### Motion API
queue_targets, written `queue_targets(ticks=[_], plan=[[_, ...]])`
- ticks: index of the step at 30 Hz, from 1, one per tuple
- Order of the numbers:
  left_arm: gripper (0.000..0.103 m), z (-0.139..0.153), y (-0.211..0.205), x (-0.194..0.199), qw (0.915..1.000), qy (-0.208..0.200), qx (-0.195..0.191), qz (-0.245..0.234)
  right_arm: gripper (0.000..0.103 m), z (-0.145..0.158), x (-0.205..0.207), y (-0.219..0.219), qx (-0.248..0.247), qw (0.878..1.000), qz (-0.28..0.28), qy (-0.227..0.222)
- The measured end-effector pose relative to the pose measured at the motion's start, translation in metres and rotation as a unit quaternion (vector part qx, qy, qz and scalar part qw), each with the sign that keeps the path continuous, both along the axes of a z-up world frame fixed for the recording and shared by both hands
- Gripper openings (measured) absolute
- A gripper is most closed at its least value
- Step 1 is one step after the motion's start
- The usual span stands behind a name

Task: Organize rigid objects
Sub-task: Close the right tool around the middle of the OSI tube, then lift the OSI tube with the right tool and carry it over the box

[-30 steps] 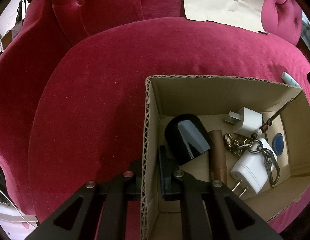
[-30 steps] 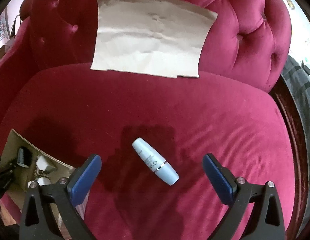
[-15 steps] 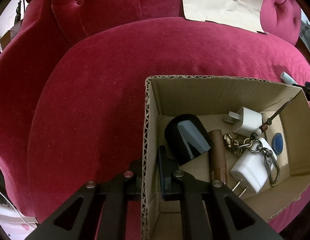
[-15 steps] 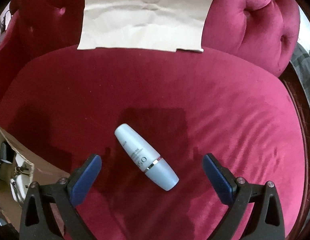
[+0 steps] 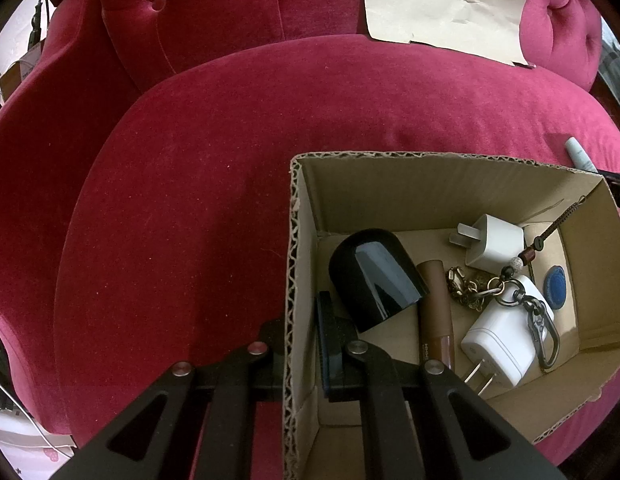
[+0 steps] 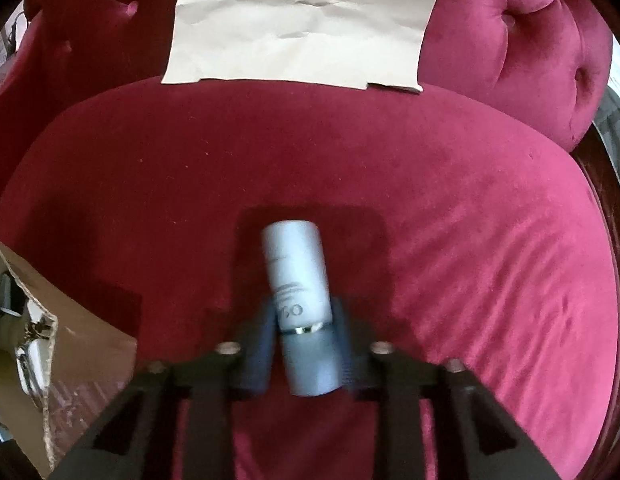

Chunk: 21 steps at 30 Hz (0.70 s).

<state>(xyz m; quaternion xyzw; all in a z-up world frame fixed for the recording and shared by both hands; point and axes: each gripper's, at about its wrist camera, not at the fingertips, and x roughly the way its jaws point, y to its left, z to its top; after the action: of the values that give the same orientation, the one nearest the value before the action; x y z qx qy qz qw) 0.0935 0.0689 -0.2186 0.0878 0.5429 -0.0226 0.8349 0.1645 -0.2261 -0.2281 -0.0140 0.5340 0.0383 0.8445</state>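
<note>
Motion blur smears right gripper [image 6: 305, 344] pads clamping pale-blue bottle [image 6: 295, 276].

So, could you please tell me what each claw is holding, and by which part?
The right claw grips the pale blue bottle near its silver band; the left claw clamps the cardboard box wall.

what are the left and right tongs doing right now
Left tongs: closed on the wall of the cardboard box.
Right tongs: closed on the pale blue bottle.
</note>
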Motion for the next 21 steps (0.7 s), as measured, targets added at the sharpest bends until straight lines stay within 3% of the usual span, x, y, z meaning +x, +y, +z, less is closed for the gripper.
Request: queue_targets(ticks=[21], plan=[[0.009,0.000,0.000,0.000,1.0000,-0.001,0.000,0.000,0.027,0.026,-0.022,0.012,-0.019,1.000,-0.005,0.017]])
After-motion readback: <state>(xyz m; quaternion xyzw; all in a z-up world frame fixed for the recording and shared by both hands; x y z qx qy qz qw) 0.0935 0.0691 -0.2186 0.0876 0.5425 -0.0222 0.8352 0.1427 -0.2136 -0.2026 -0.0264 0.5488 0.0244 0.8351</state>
